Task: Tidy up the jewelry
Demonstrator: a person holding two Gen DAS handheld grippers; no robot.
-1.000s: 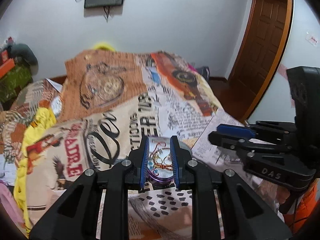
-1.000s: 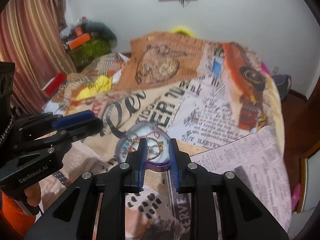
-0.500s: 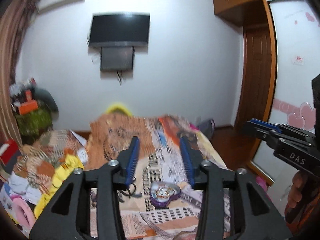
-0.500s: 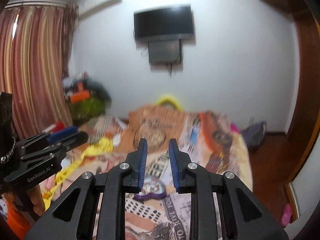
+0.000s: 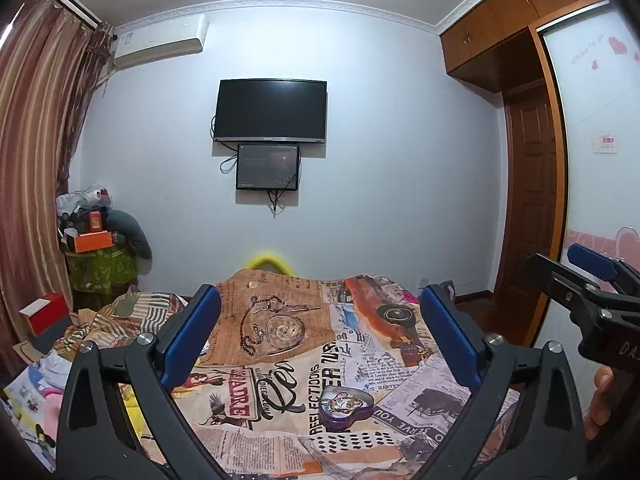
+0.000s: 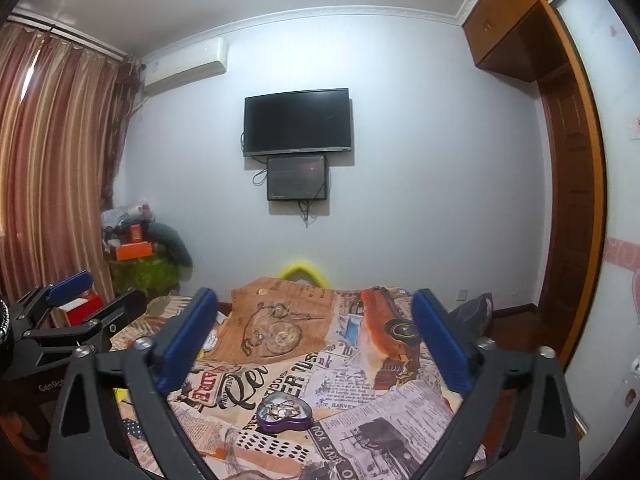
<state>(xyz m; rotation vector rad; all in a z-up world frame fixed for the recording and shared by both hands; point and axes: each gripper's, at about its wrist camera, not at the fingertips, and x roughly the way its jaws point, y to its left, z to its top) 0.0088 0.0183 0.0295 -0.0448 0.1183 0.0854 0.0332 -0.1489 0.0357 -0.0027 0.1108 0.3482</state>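
Bedroom as I see it through both wrist cameras.

I face a pale wall [image 5: 400, 160] carrying a dark television [image 5: 271, 111] with a smaller screen [image 5: 267, 167] mounted just below it, cables hanging beneath. An air conditioner [image 5: 160, 42] sits high on the wall at left, next to striped reddish curtains [image 5: 36, 160]. At right I see a wooden door [image 5: 532, 200] under wooden overhead cabinets [image 5: 500, 20], and a white panel with pink hearts [image 5: 600, 120]. The bed [image 5: 288, 352] fills the lower view, covered in a newspaper-print spread. A cluttered green-draped stand [image 6: 140, 272] occupies the left corner. A yellow object [image 5: 269, 262] shows at the far end of the bed. Lighting is even and indoor.
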